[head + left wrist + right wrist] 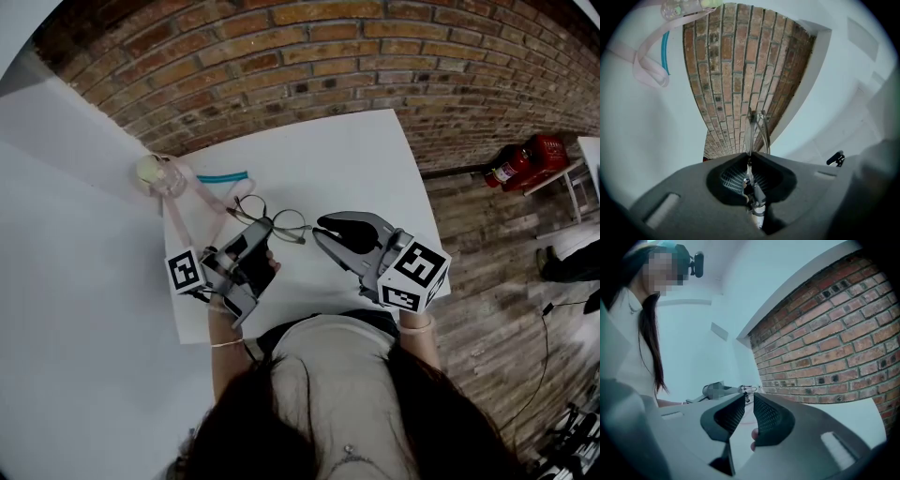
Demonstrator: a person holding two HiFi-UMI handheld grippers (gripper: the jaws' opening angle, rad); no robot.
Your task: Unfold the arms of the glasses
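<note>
Thin wire-rimmed glasses (pixel 274 218) are held just above the white table (pixel 356 159). My left gripper (pixel 263 228) is shut on them from the near left. In the left gripper view the frame (pixel 757 129) sticks up edge-on out of the closed jaws of the left gripper (pixel 751 155). My right gripper (pixel 322 229) points at the glasses' right end from a short way off. Its jaws stand a narrow gap apart with nothing between them. In the right gripper view the glasses (pixel 746 390) show just beyond the tips of the right gripper (pixel 749 397).
A pale pink strap (pixel 192 202) with a small clear bottle (pixel 157 174) and a teal tube (pixel 223 176) lie at the table's far left. Behind the table stands a brick wall (pixel 309 56). A red fire extinguisher (pixel 523 161) lies on the wooden floor at right.
</note>
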